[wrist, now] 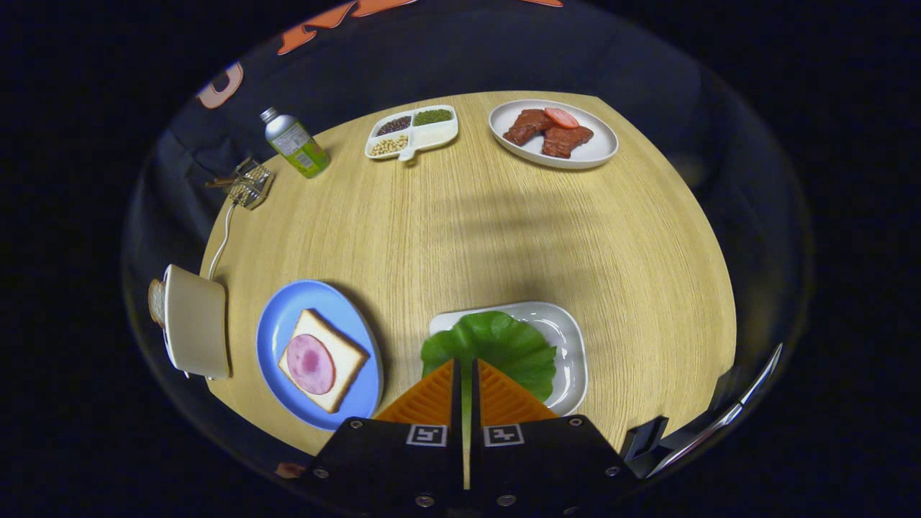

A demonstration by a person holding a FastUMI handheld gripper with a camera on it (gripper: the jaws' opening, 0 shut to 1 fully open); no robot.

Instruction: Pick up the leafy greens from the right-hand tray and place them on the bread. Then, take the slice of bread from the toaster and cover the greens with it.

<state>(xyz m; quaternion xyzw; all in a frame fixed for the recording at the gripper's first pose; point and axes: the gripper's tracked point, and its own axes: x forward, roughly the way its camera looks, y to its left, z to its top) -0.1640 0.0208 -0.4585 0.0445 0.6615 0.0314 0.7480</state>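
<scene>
My gripper (pixel 466 368) has its fingers drawn together to a thin slit, and the near edge of the leafy greens (pixel 496 342) is pinched in that slit. The green leaf spreads out just beyond the fingertips over the white tray (pixel 572 345). Left of the fingers lies a blue plate (pixel 288 316) with a slice of bread (pixel 338 352) topped by a round of pink ham (pixel 311 363). Further left stands the cream toaster (pixel 196 327), with a bread slice (pixel 156 301) sticking out of its far side.
At the far side of the round wooden table (pixel 468 230) are a white plate of brown meat with a red slice (pixel 552 133), a divided dish of beans (pixel 411 131), a green bottle (pixel 295 144) and a small wire rack (pixel 248 183). The toaster's cord (pixel 224 237) runs along the left edge.
</scene>
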